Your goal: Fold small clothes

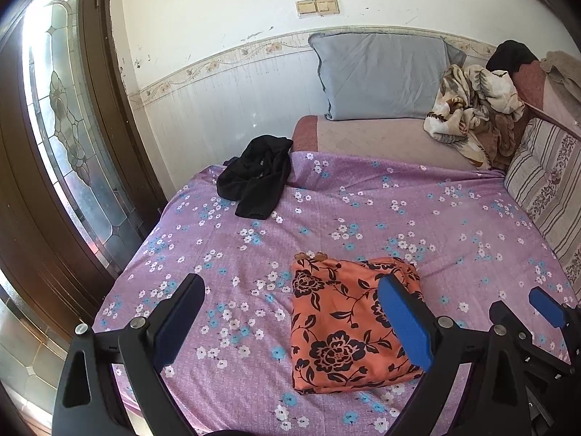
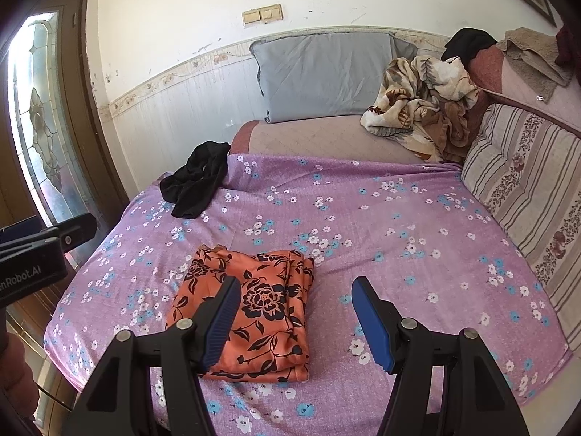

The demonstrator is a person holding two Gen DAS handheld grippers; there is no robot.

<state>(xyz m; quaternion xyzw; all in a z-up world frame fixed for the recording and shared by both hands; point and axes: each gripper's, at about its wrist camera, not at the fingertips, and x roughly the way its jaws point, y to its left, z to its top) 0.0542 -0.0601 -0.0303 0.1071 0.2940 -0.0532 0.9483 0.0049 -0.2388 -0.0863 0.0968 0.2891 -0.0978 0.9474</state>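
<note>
A folded orange garment (image 1: 337, 330) (image 2: 254, 312) with black flowers lies flat on the purple flowered sheet (image 1: 363, 218) (image 2: 381, 225), near the bed's front edge. My left gripper (image 1: 290, 285) hovers open over the garment's left half, and its right pad overlaps the cloth in the picture. My right gripper (image 2: 296, 285) stands open at the garment's right edge, with only sheet between its pads. A crumpled black garment (image 1: 258, 178) (image 2: 198, 180) lies at the far left of the sheet. Neither gripper holds anything.
A grey pillow (image 1: 381, 76) leans on the back wall. A patterned blanket heap (image 1: 472, 116) fills the far right corner beside a striped cushion (image 2: 523, 189). A wooden door with leaded glass (image 1: 61, 127) stands left of the bed.
</note>
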